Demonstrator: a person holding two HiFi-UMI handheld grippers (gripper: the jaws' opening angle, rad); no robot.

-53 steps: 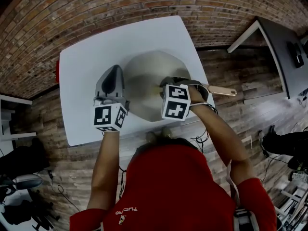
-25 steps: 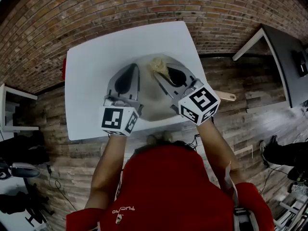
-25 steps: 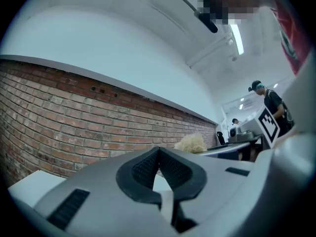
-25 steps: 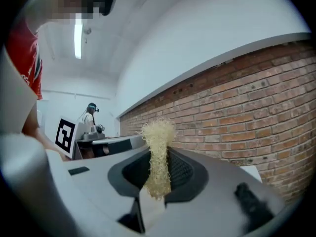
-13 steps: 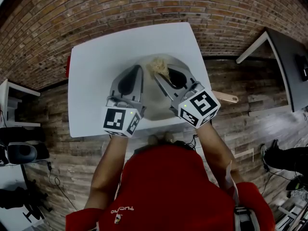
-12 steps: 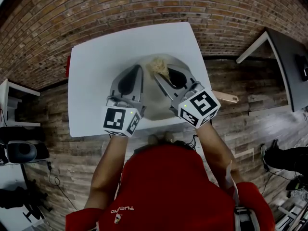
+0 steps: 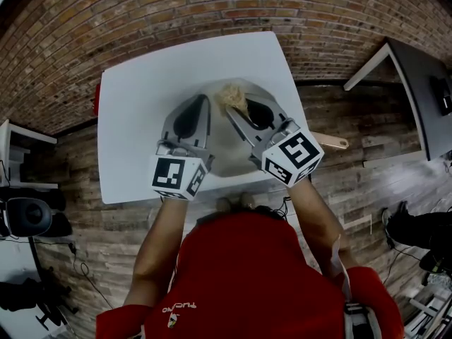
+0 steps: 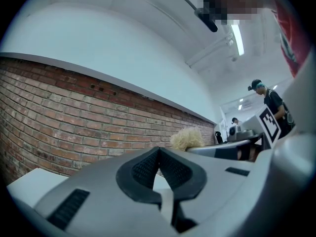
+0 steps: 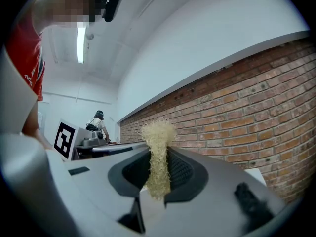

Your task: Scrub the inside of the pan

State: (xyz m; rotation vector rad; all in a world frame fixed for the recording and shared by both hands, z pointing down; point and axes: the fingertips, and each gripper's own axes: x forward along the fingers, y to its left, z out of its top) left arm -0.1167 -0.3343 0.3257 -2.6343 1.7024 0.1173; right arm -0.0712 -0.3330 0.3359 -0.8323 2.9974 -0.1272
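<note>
White rectangular worktop (image 7: pixel 134 119) on wood-plank floor (image 7: pixel 92 239); brick wall (image 7: pixel 141 13) at 12 o'clock. Round grey metal pan (image 7: pixel 220 147) at the worktop's 4 o'clock. Left hand-held gripper (image 8: pixel 159 154): jaws together, empty. Right hand-held gripper (image 9: pixel 158 157): clamped on tan fibrous scrubber (image 9: pixel 158 142) over the pan.

The person wears a red shirt (image 7: pixel 247 274) with short sleeves (image 7: pixel 121 322); small white print (image 7: pixel 185 309) marks its front; a black camera (image 9: pixel 109 6) rides at the head; the left gripper (image 7: pixel 200 99) and right gripper (image 7: pixel 229 111) are smooth grey shells, each with a dark oval hollow on top; each carries at its near end a white cube (image 7: pixel 173 176) with black square markers; the pads (image 8: pixel 143 169) are black and ribbed
</note>
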